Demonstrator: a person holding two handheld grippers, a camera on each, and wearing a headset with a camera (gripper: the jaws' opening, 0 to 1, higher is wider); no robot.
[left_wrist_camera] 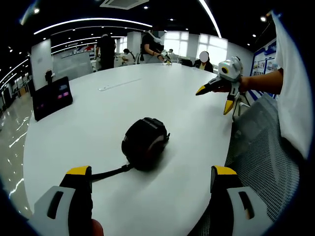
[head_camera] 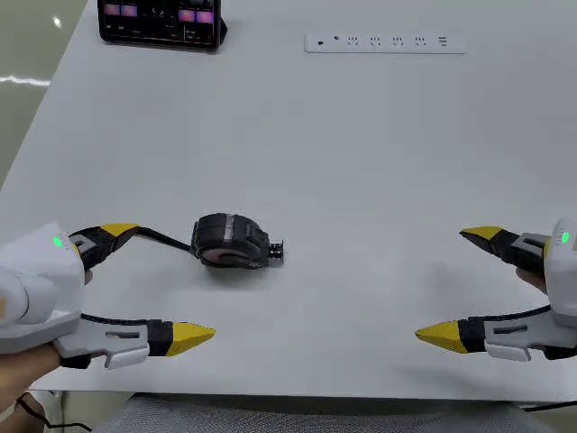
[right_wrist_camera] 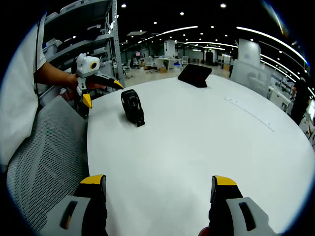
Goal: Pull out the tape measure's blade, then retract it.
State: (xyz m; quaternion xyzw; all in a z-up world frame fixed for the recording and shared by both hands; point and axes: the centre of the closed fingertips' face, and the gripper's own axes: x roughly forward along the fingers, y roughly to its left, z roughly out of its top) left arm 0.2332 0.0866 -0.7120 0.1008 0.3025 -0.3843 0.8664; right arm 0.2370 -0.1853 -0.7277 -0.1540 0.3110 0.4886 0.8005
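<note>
Grippers poised over the near part of the white table (head_camera: 361,162): your left gripper (head_camera: 174,280) and your right gripper (head_camera: 439,284) both stand with jaws spread wide, grasping nothing. Between them, nearer the left one, the black tape measure (head_camera: 233,242) lies on the tabletop. Its blade is wound in and its end hook (head_camera: 277,253) sits at the mouth, pointing toward the right gripper. A black wrist strap (head_camera: 167,239) trails from the case toward the far jaw of the left gripper; whether it touches that jaw cannot be told. Hazards, as judged from this layout: the case looks rounded and smooth, so a shallow pinch by the left gripper would likely let it squirt out or skate across the table once you pull. The hook is small and low to the surface, so the right tips may slide off it or scrape the top. A strap caught between the jaws would spoil the hold. If the hook escapes mid-pull, the spring would snap the blade home and jolt the case. The power strip (head_camera: 385,42) and the tablet (head_camera: 162,23) lie well apart at the far side.
</note>
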